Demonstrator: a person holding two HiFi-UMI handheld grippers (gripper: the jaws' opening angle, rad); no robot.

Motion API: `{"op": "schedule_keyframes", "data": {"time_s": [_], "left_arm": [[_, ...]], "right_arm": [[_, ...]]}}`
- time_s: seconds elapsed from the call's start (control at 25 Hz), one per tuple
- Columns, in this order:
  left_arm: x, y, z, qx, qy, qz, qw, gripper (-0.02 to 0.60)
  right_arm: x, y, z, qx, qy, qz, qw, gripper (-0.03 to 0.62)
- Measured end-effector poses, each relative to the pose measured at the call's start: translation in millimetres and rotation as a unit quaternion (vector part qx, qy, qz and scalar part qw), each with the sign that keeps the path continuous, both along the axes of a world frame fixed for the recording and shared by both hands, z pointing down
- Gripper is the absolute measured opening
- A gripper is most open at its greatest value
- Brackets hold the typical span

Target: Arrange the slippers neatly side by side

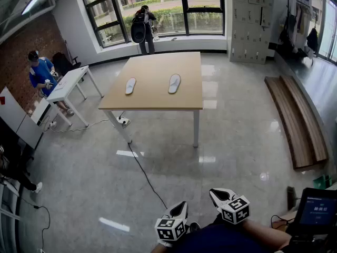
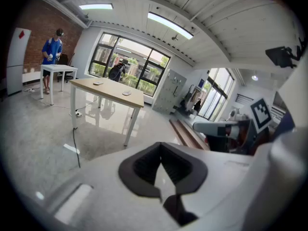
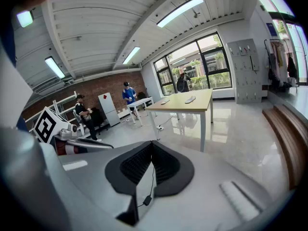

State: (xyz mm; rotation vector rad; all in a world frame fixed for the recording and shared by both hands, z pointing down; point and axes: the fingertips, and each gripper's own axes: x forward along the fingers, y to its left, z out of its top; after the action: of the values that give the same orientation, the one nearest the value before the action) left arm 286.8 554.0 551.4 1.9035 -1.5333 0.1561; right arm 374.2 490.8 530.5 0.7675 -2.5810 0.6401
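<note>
On the wooden surface (image 1: 158,96) at your 12 o'clock, well across the floor (image 1: 231,141) from you, the two pale slippers lie flat. The left slipper (image 1: 130,86) sits at 9 o'clock of the right slipper (image 1: 174,83). They are well apart, with bare wood between them, so they are not yet side by side. Each runs lengthwise toward 12 o'clock and leans a touch toward 1 o'clock. Both lie in the far half of the surface, clear of its edges.

Your claws are nowhere near them. They hover close to your body at 6 o'clock of the head view, above the floor. Your left claw (image 1: 183,204) has its jaws pressed together with nothing between them, as its own view shows. Your right claw (image 1: 214,193), just at 3 o'clock of the left one, is closed the same way and is also empty.

A black cable (image 1: 141,170) trails over the floor from under the surface toward 6 o'clock. At 9 o'clock of the surface, a person in blue (image 1: 41,74) stands by a smaller white surface (image 1: 68,83). Beyond the far edge, at 12 o'clock, another person (image 1: 143,29) stands at the windows (image 1: 174,7). At 3 o'clock, a low wooden bench (image 1: 297,120) lies along the floor.
</note>
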Motion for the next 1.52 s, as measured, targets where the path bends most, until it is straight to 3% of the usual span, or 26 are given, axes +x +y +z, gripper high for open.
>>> {"op": "schedule_keyframes", "data": {"time_s": [0.32, 0.6, 1.0, 1.24, 1.28, 1.32, 1.36, 1.4, 1.52], "left_arm": [[-20, -2, 12, -0.015, 0.004, 0.001, 0.9999, 0.003], [-59, -26, 18, -0.031, -0.013, -0.046, 0.9984, 0.003], [-87, -125, 8, -0.034, -0.030, -0.095, 0.9945, 0.003], [-93, -195, -10, -0.001, -0.044, -0.128, 0.9908, 0.005], [-94, -205, -15, 0.005, -0.048, -0.135, 0.9896, 0.005], [-94, -215, -19, 0.009, -0.053, -0.140, 0.9887, 0.005], [-93, -224, -21, 0.011, -0.056, -0.142, 0.9883, 0.022], [-93, -234, -21, 0.011, -0.057, -0.143, 0.9881, 0.083], [-103, -274, -8, 0.007, -0.061, -0.149, 0.9870, 0.135]], "right_arm": [[-25, -2, 15, -0.015, 0.007, -0.005, 1.000, 0.011], [-68, -36, 26, -0.030, -0.005, -0.049, 0.998, 0.011], [-107, -141, 22, -0.040, -0.018, -0.100, 0.994, 0.011], [-112, -208, 8, -0.024, -0.052, -0.106, 0.993, 0.011], [-112, -219, 3, -0.020, -0.058, -0.109, 0.992, 0.032], [-113, -228, -1, -0.017, -0.062, -0.112, 0.992, 0.101], [-114, -236, -3, -0.017, -0.064, -0.115, 0.991, 0.121], [-115, -246, -2, -0.018, -0.066, -0.117, 0.991, 0.123], [-127, -287, 13, -0.026, -0.078, -0.118, 0.990, 0.124]]}}
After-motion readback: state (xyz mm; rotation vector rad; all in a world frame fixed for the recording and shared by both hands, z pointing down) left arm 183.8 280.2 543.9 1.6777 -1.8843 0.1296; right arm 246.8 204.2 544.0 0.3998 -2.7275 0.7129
